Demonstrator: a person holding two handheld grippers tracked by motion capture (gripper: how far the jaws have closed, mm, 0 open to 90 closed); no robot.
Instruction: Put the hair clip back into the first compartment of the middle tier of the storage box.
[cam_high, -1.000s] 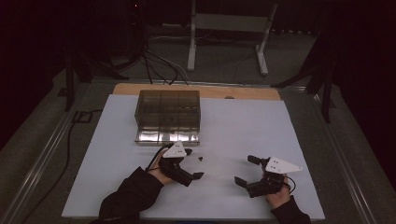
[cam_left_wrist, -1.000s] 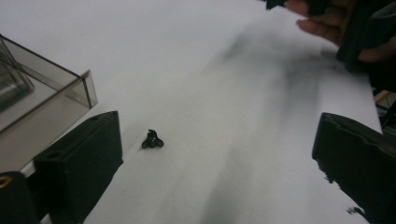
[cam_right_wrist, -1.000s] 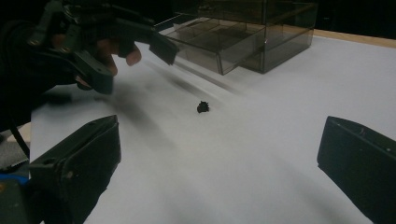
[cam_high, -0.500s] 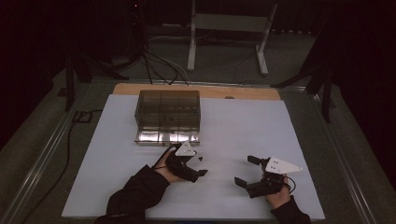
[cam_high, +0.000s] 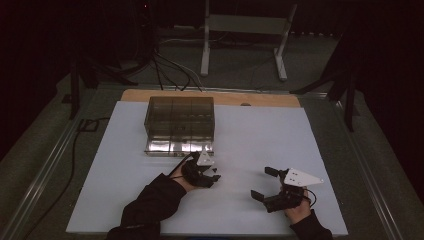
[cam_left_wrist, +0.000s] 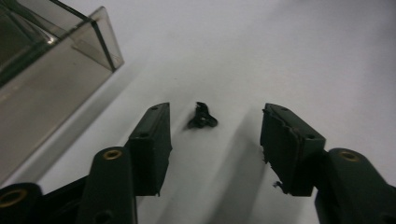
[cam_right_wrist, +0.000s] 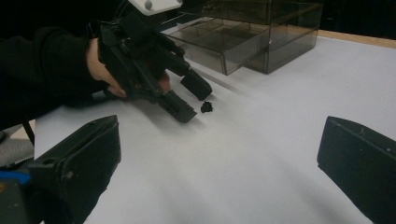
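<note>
Now the left gripper (cam_left_wrist: 212, 140) is closing its fingers (cam_left_wrist: 149, 140) around a small black part (cam_left_wrist: 202, 116), lying untouched on the desk (cam_left_wrist: 289, 56) between and just ahead of their tips; the right gripper (cam_high: 265, 184) is resting released.

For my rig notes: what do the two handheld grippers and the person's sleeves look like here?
Both the left gripper and the right gripper are black, each with two blocky jaws and a pale three-cornered plate on top. A thin dark cable loops beside the right one. Brass-coloured pivots show near the left jaws. The sleeves are black.
</note>
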